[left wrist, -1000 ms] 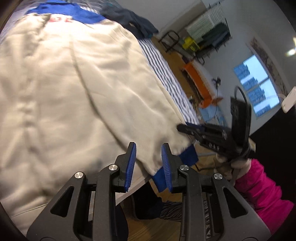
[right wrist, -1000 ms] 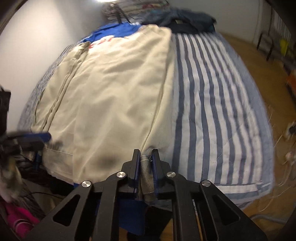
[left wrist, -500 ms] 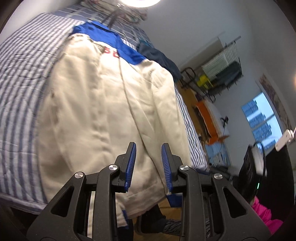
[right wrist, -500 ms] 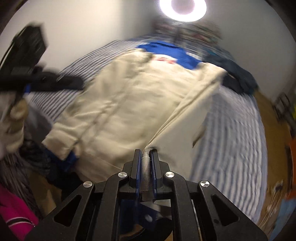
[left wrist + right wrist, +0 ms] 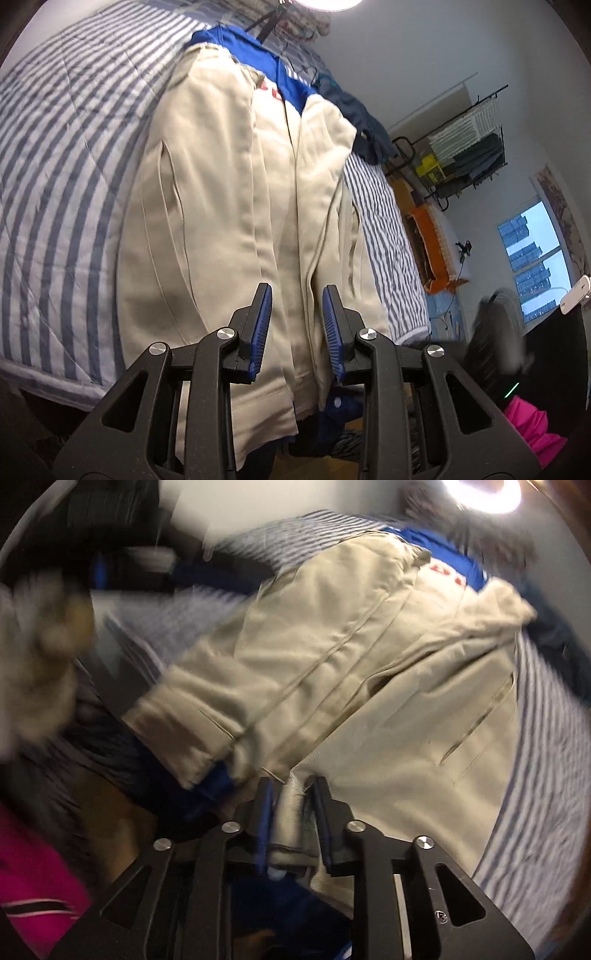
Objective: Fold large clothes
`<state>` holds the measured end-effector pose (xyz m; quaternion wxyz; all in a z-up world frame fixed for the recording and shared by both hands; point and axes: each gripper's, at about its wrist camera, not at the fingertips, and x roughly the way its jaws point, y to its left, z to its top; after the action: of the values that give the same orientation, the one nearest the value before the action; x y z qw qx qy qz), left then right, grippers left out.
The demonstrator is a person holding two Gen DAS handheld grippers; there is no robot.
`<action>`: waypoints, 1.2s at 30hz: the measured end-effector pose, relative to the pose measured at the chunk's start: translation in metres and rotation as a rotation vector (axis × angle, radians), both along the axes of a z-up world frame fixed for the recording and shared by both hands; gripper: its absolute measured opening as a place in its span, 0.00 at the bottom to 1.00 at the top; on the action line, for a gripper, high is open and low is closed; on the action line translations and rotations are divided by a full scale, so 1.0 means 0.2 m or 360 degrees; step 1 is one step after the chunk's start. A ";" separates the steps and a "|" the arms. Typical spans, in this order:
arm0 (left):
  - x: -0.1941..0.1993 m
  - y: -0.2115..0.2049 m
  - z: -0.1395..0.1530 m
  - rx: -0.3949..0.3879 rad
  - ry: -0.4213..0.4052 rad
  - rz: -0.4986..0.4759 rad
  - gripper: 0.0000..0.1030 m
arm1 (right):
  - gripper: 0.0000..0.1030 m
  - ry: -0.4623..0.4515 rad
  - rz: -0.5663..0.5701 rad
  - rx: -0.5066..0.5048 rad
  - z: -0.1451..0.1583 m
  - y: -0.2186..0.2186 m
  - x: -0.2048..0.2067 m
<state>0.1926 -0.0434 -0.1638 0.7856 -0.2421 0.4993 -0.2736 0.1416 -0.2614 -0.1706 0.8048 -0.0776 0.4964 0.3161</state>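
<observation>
Now right gripper (image 5: pixel 291 801) jaws opening around jacket (image 5: pixel 229 206) hem, left gripper (image 5: pixel 297 325) jaws apart, empty

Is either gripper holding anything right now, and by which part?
The left gripper holds nothing. The right gripper is opening, with the ribbed cuff of the cream and blue jacket between its jaws, apparently no longer clamped.

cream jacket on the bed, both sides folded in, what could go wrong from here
1. The right tool has its jaws opening with the cuff between them; the sleeve could slide off the cream jacket and undo the fold.
2. The jacket's hem hangs past the edge of the striped bed cover, so a tug may drag it to the floor.
3. The left tool, open and empty, hovers close over the fold and could snag it.
</observation>
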 end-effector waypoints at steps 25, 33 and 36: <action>-0.21 -0.63 -0.18 0.0411 -0.0088 -0.0634 0.37 | 0.53 -0.0220 -0.0640 0.0264 0.36 -0.64 0.93; -0.19 -0.49 -0.09 0.0162 -0.0029 -0.0591 0.37 | 0.54 -0.0174 -0.0830 0.0240 0.25 -0.68 1.41; -0.17 -0.44 0.00 0.0122 -0.0110 -0.0555 0.37 | 0.54 -0.0140 -0.0881 0.0221 0.19 -0.68 1.53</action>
<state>0.1595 -0.1318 -0.1639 0.7515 -0.1122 0.5165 -0.3947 0.4486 -0.3982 -0.1326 0.8845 0.1026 0.4406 0.1139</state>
